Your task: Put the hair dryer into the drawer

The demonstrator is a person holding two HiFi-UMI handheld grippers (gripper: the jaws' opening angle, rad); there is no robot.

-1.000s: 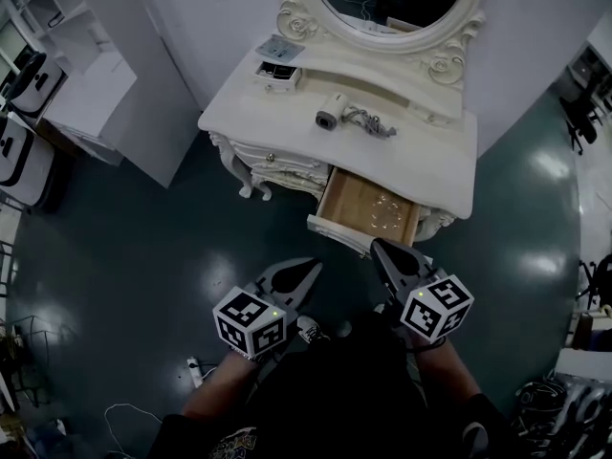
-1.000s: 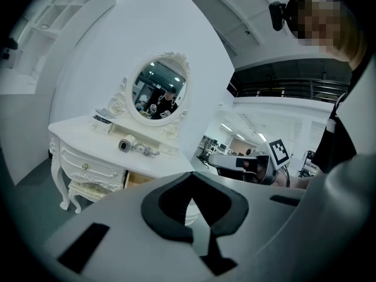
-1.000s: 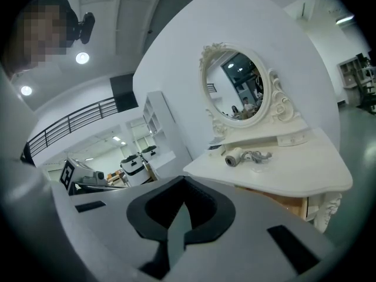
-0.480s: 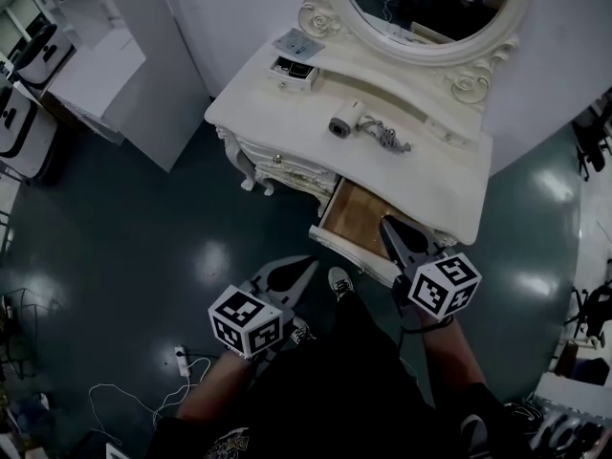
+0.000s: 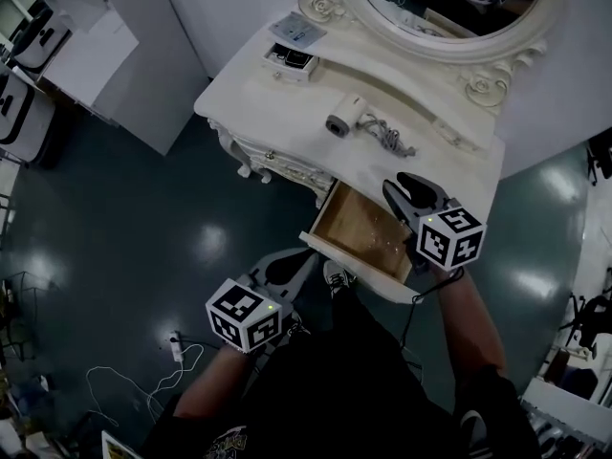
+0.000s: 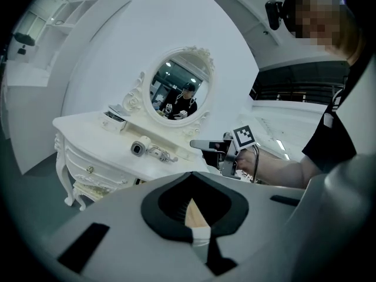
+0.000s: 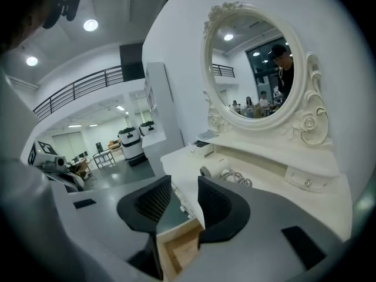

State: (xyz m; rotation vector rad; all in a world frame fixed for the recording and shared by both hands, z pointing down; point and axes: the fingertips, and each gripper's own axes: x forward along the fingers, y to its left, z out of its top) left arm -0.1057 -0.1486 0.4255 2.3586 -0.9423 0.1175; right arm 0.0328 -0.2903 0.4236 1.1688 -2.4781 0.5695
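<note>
The white hair dryer (image 5: 342, 120) lies on the white vanity top (image 5: 249, 98) with its cord (image 5: 387, 141) coiled to its right; it also shows in the left gripper view (image 6: 139, 148) and the right gripper view (image 7: 207, 172). The wooden drawer (image 5: 356, 229) stands pulled out below it. My right gripper (image 5: 403, 185) hovers over the drawer's right side near the table edge; its jaws (image 7: 184, 188) are opening with nothing between them. Lower left, my left gripper (image 5: 304, 256) is shut and empty (image 6: 194, 178), short of the drawer front.
An oval mirror (image 5: 449, 3) backs the vanity. A small open box (image 5: 292, 62) and a flat card (image 5: 304, 32) sit at the table's far left. White cabinets (image 5: 124, 51) stand left. A power strip with cable (image 5: 177, 347) lies on the dark floor.
Both grippers moved forward toward the vanity. The right one went from before the drawer front to over the drawer, and its jaws went from shut to apart.
</note>
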